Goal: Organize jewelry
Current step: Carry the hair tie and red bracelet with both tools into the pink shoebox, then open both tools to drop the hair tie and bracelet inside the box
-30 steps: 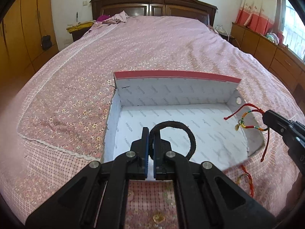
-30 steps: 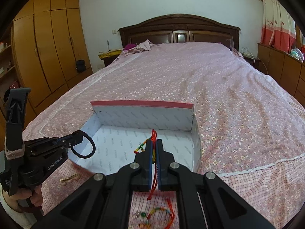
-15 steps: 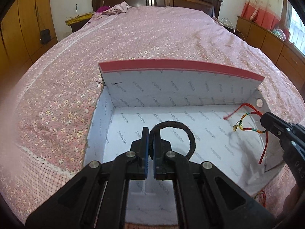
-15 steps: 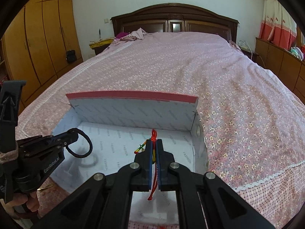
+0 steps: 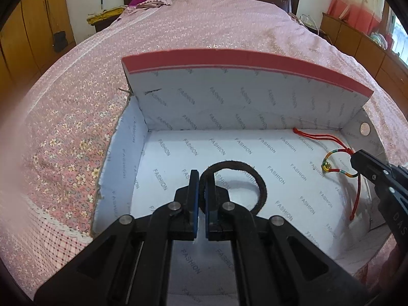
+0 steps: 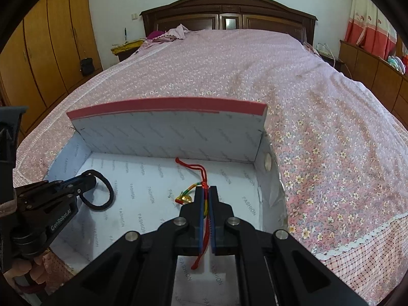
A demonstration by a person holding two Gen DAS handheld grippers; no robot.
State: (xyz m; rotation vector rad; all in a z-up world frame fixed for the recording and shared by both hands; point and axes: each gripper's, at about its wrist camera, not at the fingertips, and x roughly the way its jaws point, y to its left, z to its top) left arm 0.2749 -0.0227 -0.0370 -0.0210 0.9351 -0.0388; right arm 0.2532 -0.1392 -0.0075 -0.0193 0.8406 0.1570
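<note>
An open box (image 5: 237,102) (image 6: 163,137) with a white printed lining and a red rim lies on the bed. My left gripper (image 5: 201,176) (image 6: 88,181) is shut on a dark brown band loop (image 5: 260,186) (image 6: 108,193), which hangs just over the box floor at its left side. My right gripper (image 6: 206,191) (image 5: 357,159) is shut on a red string bracelet (image 6: 201,176) (image 5: 331,163) with multicoloured wrapping and a small gold charm. The bracelet's red cord trails onto the box floor near the back wall.
A pink flowered bedspread (image 6: 318,117) surrounds the box. A dark wooden headboard (image 6: 227,17) stands at the far end, wooden wardrobes (image 6: 51,51) on the left, a low cabinet (image 6: 369,68) on the right. A person's hand (image 6: 28,272) grips the left tool's handle.
Both grippers have sunk and moved forward into the box, each still holding its piece. The bracelet's cord now touches the box floor.
</note>
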